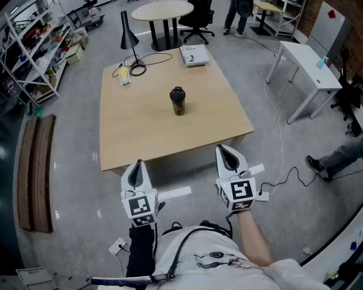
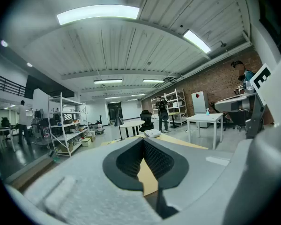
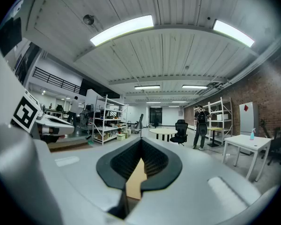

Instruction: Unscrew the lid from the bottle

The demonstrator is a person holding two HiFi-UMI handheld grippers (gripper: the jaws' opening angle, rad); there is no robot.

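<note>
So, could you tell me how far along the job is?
Nothing looks done: the bottle stands upright on the table with its lid on. Nothing is in hand: the left gripper and right gripper are shut and empty, well short of the bottle. Left: reach in, hold the bottle, unscrew the lid.

Left gripper (image 1: 137,173) and right gripper (image 1: 230,158) are held side by side, jaws together and empty, right forearm (image 1: 254,240) bare.

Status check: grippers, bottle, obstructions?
Shut, empty: left gripper, right gripper, short of table. Mid-table the bottle stands upright, lid on. Nothing between; lamp, book at far edge.
</note>
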